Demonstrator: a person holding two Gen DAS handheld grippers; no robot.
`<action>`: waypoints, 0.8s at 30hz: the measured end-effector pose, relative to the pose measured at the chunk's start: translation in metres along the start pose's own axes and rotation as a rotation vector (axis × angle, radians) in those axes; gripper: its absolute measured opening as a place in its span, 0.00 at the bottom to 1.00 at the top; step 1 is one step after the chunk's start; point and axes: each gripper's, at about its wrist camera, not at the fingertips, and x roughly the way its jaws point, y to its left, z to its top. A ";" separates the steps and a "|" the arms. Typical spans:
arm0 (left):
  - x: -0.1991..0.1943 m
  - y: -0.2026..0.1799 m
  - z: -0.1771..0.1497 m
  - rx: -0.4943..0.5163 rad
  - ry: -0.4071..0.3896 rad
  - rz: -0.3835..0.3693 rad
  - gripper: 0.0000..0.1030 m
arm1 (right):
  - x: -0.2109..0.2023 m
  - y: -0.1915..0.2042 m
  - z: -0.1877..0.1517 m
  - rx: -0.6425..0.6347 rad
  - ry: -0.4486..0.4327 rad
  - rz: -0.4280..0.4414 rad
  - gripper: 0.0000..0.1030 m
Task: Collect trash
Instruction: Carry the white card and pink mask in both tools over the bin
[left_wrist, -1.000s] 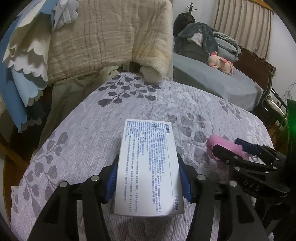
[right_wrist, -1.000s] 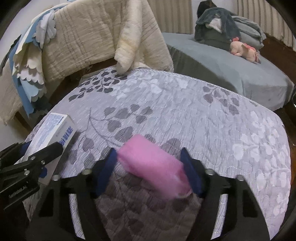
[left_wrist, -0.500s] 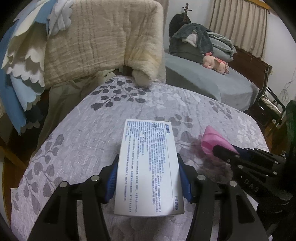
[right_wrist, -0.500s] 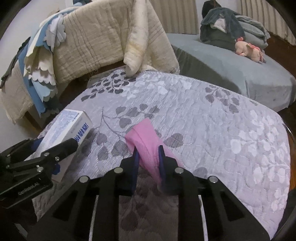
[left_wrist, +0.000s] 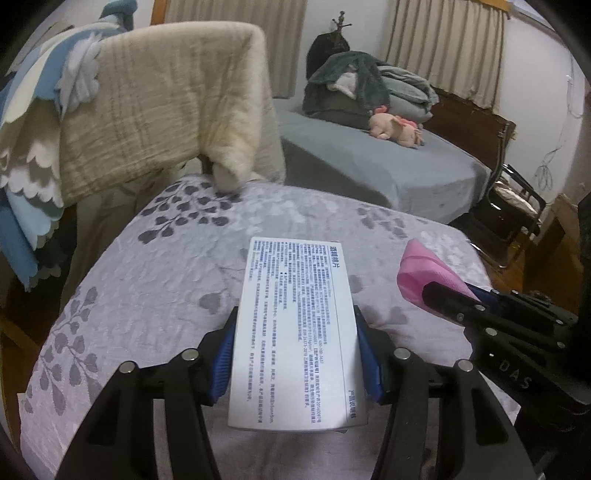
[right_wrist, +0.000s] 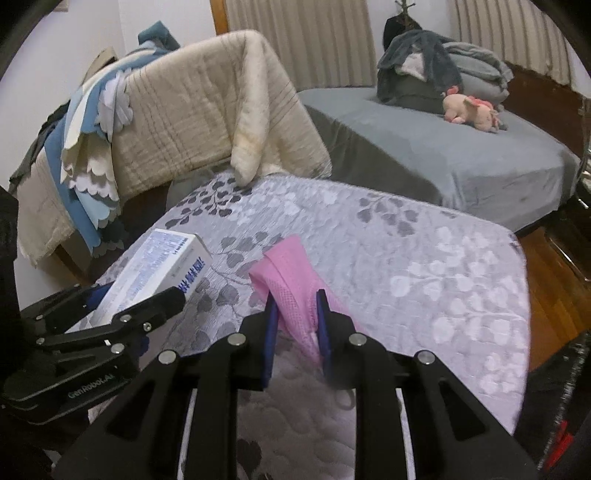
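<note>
My left gripper (left_wrist: 295, 325) is shut on a white box (left_wrist: 295, 328) with blue print and holds it above the leaf-patterned bed cover (left_wrist: 166, 266). The box also shows in the right wrist view (right_wrist: 155, 269), at the left. My right gripper (right_wrist: 295, 299) is shut on a pink face mask (right_wrist: 291, 280) and holds it above the cover. The mask shows in the left wrist view (left_wrist: 424, 273) at the right, pinched in the right gripper (left_wrist: 458, 299).
A beige quilt (left_wrist: 166, 103) and blue scalloped cloth (left_wrist: 26, 155) hang over a rail beyond the cover. A grey bed (right_wrist: 443, 155) with piled blankets and a pink plush toy (right_wrist: 472, 110) stands behind. A chair (left_wrist: 517, 206) stands at the right on the wooden floor.
My right gripper shut on the pink mask and lifted it off the cover. Both grippers have risen; the left still holds the box.
</note>
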 end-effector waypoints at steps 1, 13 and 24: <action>-0.002 -0.004 0.001 0.003 -0.003 -0.005 0.54 | -0.007 -0.003 0.000 0.002 -0.009 -0.008 0.19; -0.042 -0.061 0.003 0.048 -0.064 -0.083 0.54 | -0.082 -0.041 -0.012 0.037 -0.084 -0.089 0.19; -0.073 -0.109 -0.007 0.112 -0.091 -0.145 0.54 | -0.149 -0.073 -0.035 0.071 -0.135 -0.158 0.19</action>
